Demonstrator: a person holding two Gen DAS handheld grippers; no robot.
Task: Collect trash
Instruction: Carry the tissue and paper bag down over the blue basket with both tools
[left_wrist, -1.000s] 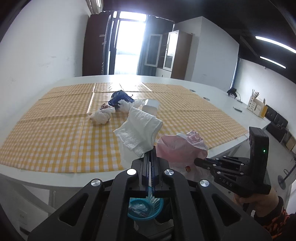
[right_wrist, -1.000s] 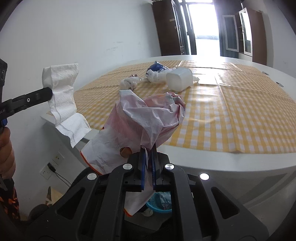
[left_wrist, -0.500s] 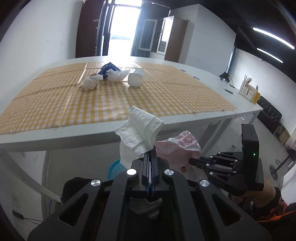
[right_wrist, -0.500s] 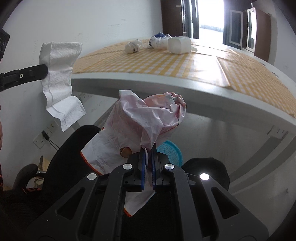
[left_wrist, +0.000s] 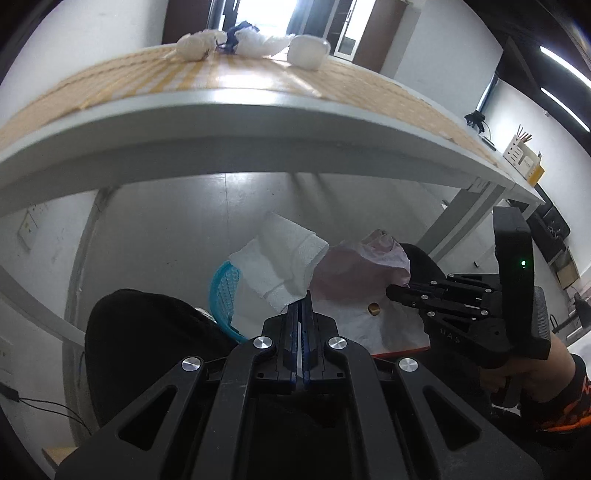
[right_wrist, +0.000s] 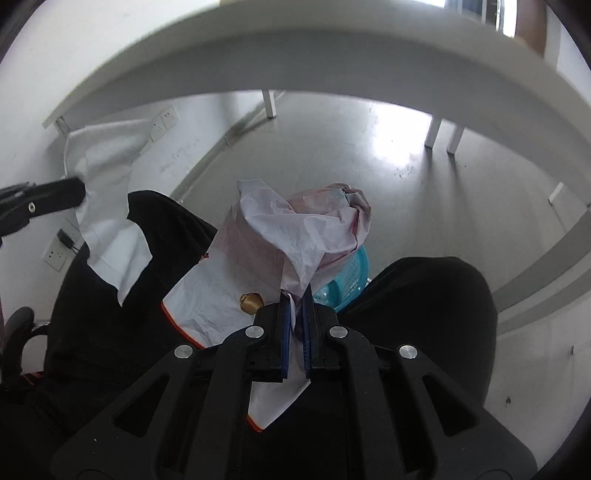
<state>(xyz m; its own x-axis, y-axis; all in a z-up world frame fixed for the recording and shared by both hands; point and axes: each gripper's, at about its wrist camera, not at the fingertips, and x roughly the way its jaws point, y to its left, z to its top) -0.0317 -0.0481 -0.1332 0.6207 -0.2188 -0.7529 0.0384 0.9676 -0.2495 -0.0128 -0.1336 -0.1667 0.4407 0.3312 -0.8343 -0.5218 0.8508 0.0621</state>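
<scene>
While both grippers pointed steeply down below the table edge (left_wrist: 229, 107), a blue basket (left_wrist: 223, 291) stood on the floor under them; what lay in it I could not tell. One second earlier the grippers were above the table top, and they had since sunk below it. The left gripper (left_wrist: 300, 314) was clenched on a white paper towel (left_wrist: 280, 266) over the basket. The right gripper (right_wrist: 294, 306) was clenched on a crumpled pink bag (right_wrist: 291, 229), just beside the towel, above the basket.
</scene>
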